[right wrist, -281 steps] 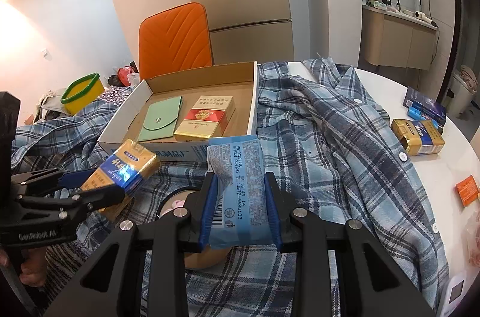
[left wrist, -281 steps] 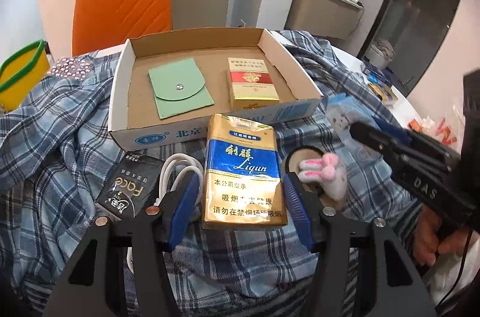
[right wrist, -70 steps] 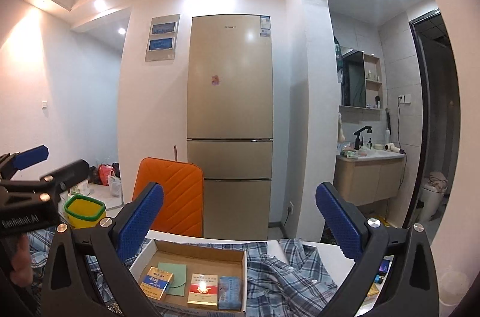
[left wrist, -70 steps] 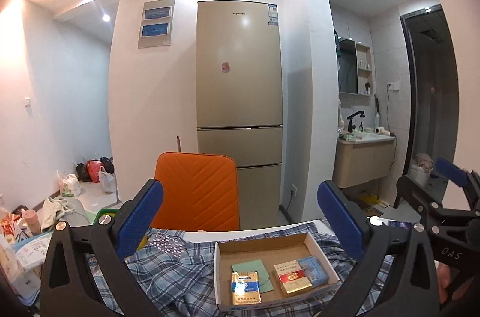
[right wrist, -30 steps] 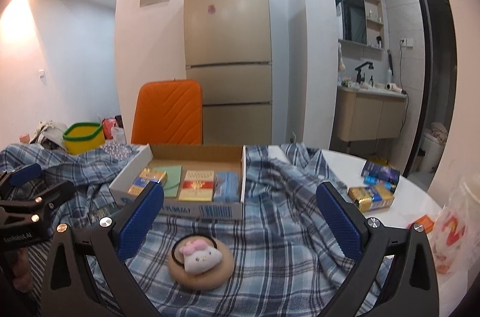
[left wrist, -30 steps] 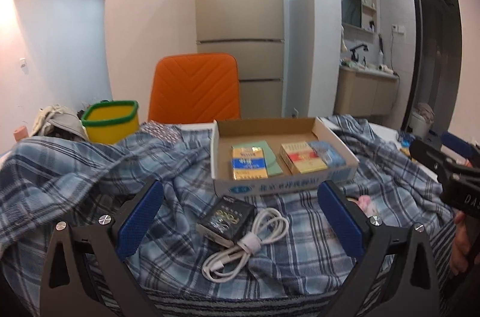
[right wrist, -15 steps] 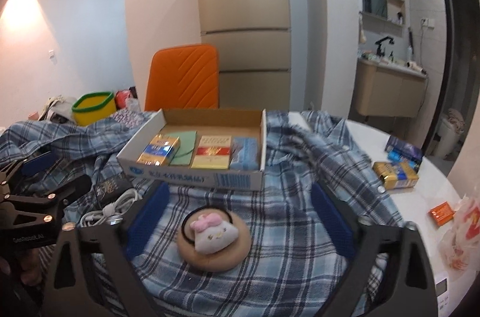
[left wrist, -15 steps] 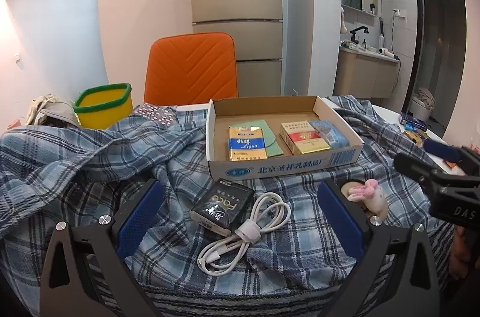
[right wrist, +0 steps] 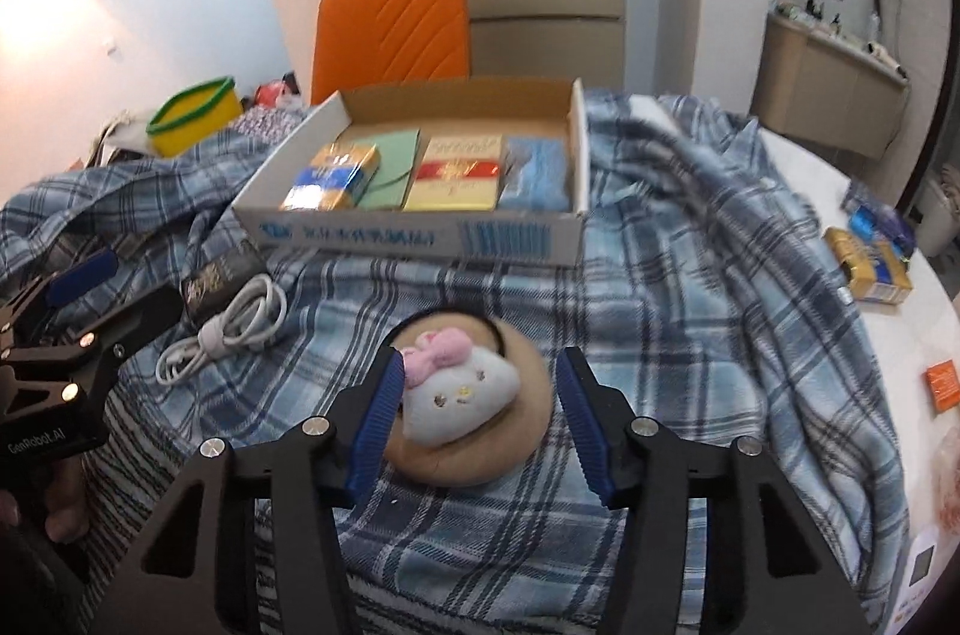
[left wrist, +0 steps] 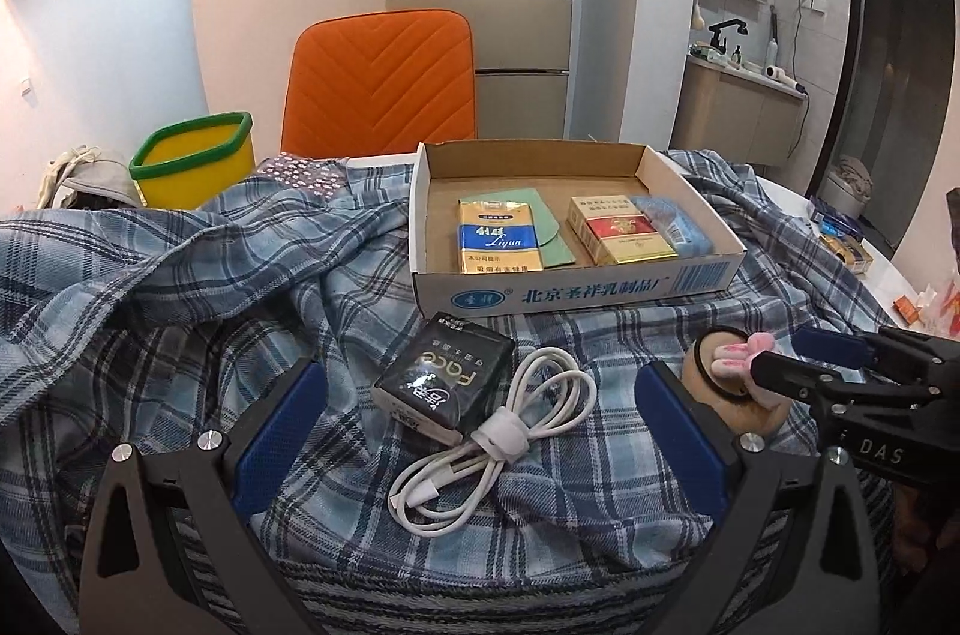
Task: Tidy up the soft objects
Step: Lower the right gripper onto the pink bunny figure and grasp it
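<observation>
A white plush toy with a pink bow (right wrist: 462,395) lies on a round tan cushion (right wrist: 480,455) on the plaid shirt. My right gripper (right wrist: 480,365) straddles it and its jaws are closing. The left pad (right wrist: 384,395) touches the plush's side; the right pad (right wrist: 579,413) is still clear of it. In the left wrist view the right gripper (left wrist: 780,356) reaches over the plush (left wrist: 741,356). My left gripper (left wrist: 480,371) hangs wide open above a black pack (left wrist: 444,383) and a coiled white cable (left wrist: 498,437), holding nothing.
A cardboard box (left wrist: 570,296) behind holds a blue-gold pack (left wrist: 492,239), a green pouch (left wrist: 555,239), a red-gold pack (left wrist: 618,230) and a blue tissue pack (left wrist: 675,221). An orange chair (left wrist: 384,83) and a yellow bin (left wrist: 192,161) stand beyond. More packs (right wrist: 873,263) lie at the right.
Both grippers have tipped down and come lower toward the shirt. The right jaws have narrowed from wide open around the plush. The packs held earlier now lie in the box.
</observation>
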